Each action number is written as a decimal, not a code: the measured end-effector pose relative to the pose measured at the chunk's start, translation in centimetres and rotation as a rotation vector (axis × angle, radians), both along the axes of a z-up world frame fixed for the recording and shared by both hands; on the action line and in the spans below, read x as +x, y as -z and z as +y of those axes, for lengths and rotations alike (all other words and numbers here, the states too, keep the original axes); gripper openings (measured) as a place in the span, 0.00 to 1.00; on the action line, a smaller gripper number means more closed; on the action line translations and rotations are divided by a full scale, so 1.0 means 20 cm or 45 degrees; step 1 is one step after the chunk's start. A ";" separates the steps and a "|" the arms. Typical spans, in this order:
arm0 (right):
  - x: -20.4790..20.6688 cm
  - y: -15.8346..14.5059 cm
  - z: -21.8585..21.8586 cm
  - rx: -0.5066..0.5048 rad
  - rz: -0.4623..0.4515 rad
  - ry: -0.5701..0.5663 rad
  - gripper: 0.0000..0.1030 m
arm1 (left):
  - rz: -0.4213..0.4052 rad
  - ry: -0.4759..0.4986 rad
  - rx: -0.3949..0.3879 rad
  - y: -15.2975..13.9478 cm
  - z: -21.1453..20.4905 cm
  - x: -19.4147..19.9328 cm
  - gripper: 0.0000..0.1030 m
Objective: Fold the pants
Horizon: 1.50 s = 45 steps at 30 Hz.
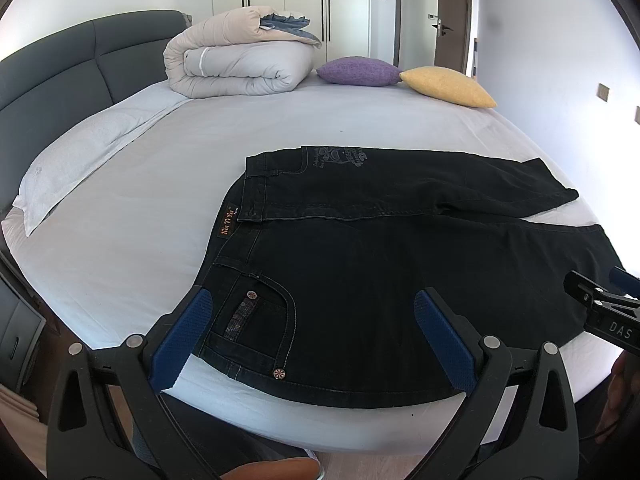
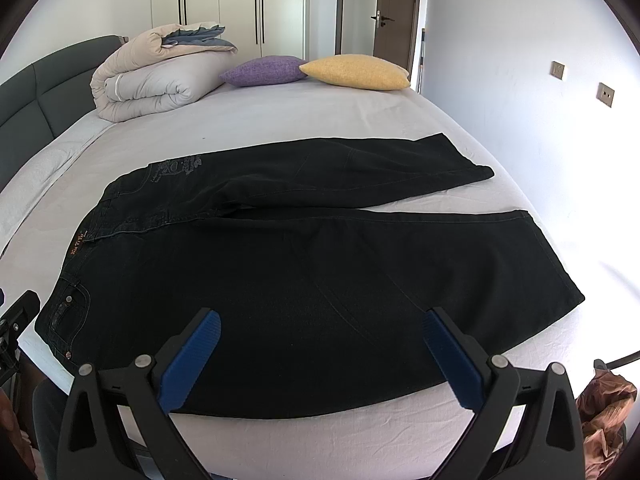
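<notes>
The pants (image 1: 400,248) lie flat on the bed (image 1: 160,184), waistband left, legs right. The left gripper (image 1: 312,336), released and empty, hovers over the near pocket; the right gripper (image 2: 320,356), also released, over the near leg. Grasp the near edge at both points, then carry it evenly onto the far leg.
</notes>
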State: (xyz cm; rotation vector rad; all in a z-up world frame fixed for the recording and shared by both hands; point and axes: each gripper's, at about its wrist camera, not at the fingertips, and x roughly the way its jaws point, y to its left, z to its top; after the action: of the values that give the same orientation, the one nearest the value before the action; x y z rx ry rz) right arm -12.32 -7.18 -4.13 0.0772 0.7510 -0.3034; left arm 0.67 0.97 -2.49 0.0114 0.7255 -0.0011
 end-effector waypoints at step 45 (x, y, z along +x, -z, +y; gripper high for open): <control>0.05 0.08 0.01 0.020 0.037 -0.031 1.00 | 0.107 0.117 -0.033 0.19 0.04 0.07 1.00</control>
State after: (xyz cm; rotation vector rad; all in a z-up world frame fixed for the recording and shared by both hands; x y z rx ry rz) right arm -11.34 -7.01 -5.71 0.0785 0.7823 -0.2759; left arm 2.01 1.74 -6.28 0.0202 0.8088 -0.0996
